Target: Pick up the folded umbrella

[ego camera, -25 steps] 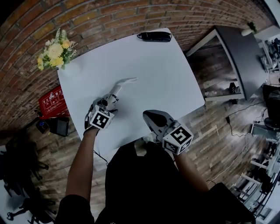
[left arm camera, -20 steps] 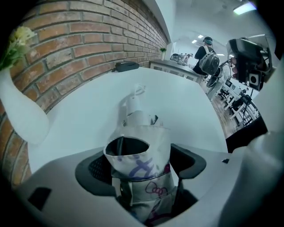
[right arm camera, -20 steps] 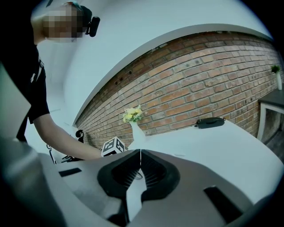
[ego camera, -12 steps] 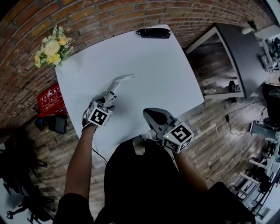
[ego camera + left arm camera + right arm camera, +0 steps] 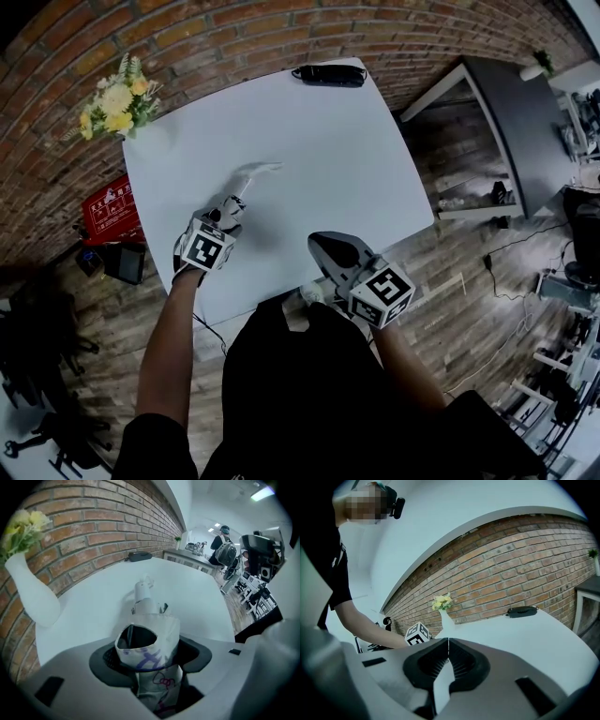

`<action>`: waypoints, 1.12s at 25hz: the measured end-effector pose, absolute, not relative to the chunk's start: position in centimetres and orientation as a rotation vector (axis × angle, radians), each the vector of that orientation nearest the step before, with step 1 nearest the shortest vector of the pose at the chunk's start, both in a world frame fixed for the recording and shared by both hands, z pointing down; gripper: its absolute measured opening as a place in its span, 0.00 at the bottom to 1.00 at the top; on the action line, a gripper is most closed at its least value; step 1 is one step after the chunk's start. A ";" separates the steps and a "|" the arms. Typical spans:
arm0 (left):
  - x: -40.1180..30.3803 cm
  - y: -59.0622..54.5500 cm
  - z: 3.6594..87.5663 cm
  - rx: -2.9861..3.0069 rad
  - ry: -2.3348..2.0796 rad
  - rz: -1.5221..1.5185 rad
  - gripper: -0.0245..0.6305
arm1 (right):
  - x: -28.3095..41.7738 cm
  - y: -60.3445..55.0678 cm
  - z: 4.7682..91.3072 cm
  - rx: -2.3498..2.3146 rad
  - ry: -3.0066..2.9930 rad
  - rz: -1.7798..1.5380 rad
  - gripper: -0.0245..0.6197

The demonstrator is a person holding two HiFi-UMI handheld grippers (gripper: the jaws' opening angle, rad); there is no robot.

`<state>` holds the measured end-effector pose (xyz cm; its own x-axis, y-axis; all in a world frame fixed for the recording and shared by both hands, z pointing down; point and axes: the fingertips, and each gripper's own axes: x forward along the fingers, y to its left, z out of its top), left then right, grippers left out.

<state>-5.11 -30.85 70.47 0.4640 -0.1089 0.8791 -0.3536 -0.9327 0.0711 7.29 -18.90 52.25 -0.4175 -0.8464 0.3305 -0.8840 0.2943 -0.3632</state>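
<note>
Head view, table: the white table is filling the middle of the frame, below a brick wall.
Head view, folded umbrella: the white folded umbrella is lying on the table left of centre, with its far end pointing to the upper right.
Head view, left gripper: the left gripper is sitting over the umbrella's near end.
Head view, right gripper: the right gripper is hovering at the table's lower edge, well apart from the umbrella.
Head view, other items: a black case is lying at the top edge, and a vase of yellow flowers is standing at the upper left.
Left gripper view, jaws: they have just been closing, and the dark pads are now pressing the umbrella's printed fabric from both sides.
Left gripper view, umbrella: it is running from the jaws up towards the centre of the frame.
Right gripper view, jaws: the tips are meeting, with nothing between them.
</note>
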 end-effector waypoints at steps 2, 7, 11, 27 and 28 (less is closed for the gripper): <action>-5.0 -30.9 69.6 2.480 -0.435 1.426 0.46 | 7.3 -18.8 52.1 1.635 -2.479 0.756 0.07; -4.7 -30.5 67.1 2.495 -0.538 1.321 0.46 | 7.2 -18.5 51.3 1.573 -2.529 0.721 0.07; -4.9 -29.8 65.1 2.490 -0.627 1.271 0.46 | 7.1 -17.9 50.7 1.505 -2.579 0.691 0.07; -6.5 -23.2 56.1 2.438 -1.030 0.945 0.46 | 7.9 -14.4 48.3 1.216 -2.772 0.574 0.07; -6.6 -22.6 55.5 2.436 -1.050 0.925 0.46 | 7.9 -14.1 48.2 1.199 -2.776 0.567 0.07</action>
<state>-6.58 -22.58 55.54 0.5176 -0.5232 0.6771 -0.7378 -0.6736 0.0435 7.92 -14.07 48.23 -0.6944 -0.6908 0.2016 -0.7145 0.6286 -0.3073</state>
